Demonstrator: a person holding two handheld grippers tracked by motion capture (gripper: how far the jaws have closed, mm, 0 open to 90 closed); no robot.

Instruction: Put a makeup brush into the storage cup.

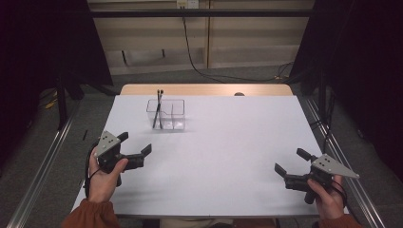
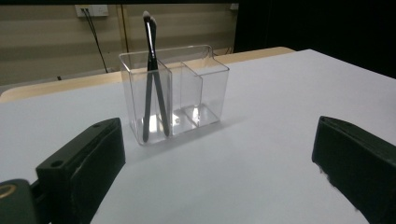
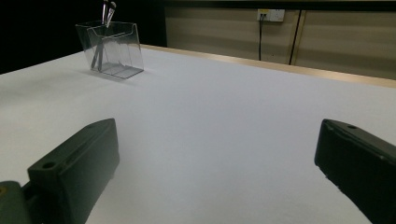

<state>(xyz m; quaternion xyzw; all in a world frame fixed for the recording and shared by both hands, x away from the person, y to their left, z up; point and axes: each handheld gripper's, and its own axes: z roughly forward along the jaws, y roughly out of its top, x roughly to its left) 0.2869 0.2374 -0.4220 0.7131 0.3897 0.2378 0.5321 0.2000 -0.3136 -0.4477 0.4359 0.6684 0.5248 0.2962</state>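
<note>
Left gripper (image 1: 135, 143): matte black jaws spread apart, holding nothing, near the clear, box-shaped plastic organizer (image 1: 172, 115). Two slim dark brushes (image 1: 158, 109) stand crossed in its left compartment, far-left on the smooth white table (image 1: 228, 156). Right gripper (image 1: 291, 161): jaws apart, well clear.

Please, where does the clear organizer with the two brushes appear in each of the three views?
High view: clear organizer stands upper centre-left, beyond the left claw.
Left gripper view: centre, close, between the jaws.
Right gripper view: far upper left.
Shared landmark: the two brushes stand crossed in one end compartment.
</note>
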